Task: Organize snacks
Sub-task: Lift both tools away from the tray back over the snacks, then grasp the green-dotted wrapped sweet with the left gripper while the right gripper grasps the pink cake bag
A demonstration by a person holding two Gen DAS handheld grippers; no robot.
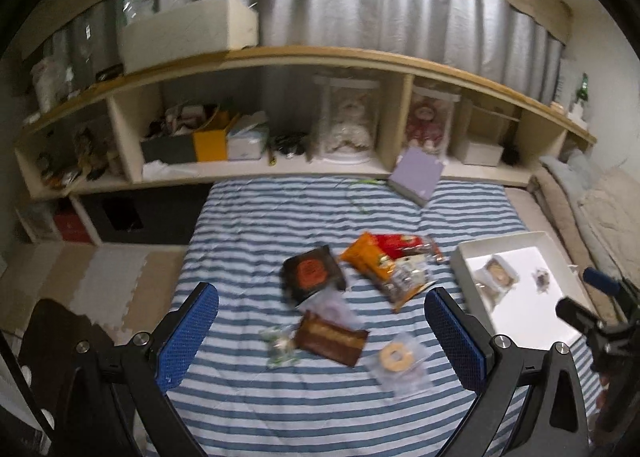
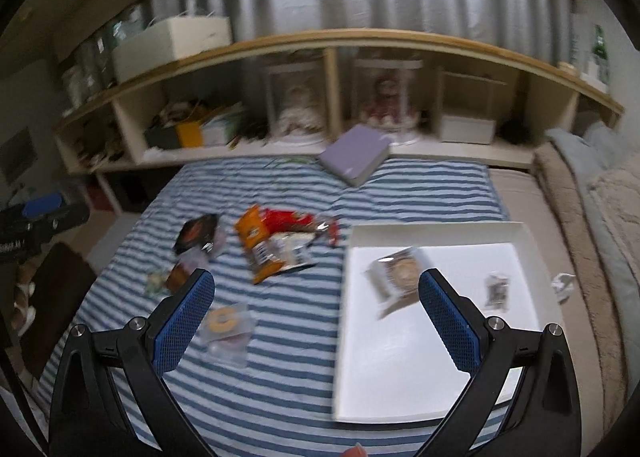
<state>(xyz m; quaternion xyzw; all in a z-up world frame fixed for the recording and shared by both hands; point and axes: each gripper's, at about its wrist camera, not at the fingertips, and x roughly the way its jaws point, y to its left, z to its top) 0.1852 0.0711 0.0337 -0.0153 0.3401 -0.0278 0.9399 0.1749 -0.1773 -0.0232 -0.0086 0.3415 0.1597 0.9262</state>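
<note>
Snack packets lie scattered on a blue-and-white striped bed cover (image 1: 248, 225). Among them are a black packet with a red circle (image 1: 313, 275), a heap of orange and red bags (image 1: 394, 263), a brown bar (image 1: 332, 341) and a clear-wrapped ring cookie (image 1: 397, 357). A white tray (image 2: 512, 235) at the right holds a wrapped round pastry (image 2: 400, 273) and a small dark packet (image 2: 497, 291). My left gripper (image 1: 322, 331) hovers open above the brown bar. My right gripper (image 2: 316, 317) is open over the tray's left edge, holding nothing. The right wrist view is blurred.
A lilac book (image 1: 418, 175) leans at the head of the bed against a low shelf unit (image 1: 280, 57) crowded with boxes and dolls. Folded beige and grey blankets (image 2: 580, 185) lie right of the tray. Foam floor mats (image 1: 100, 281) lie to the left.
</note>
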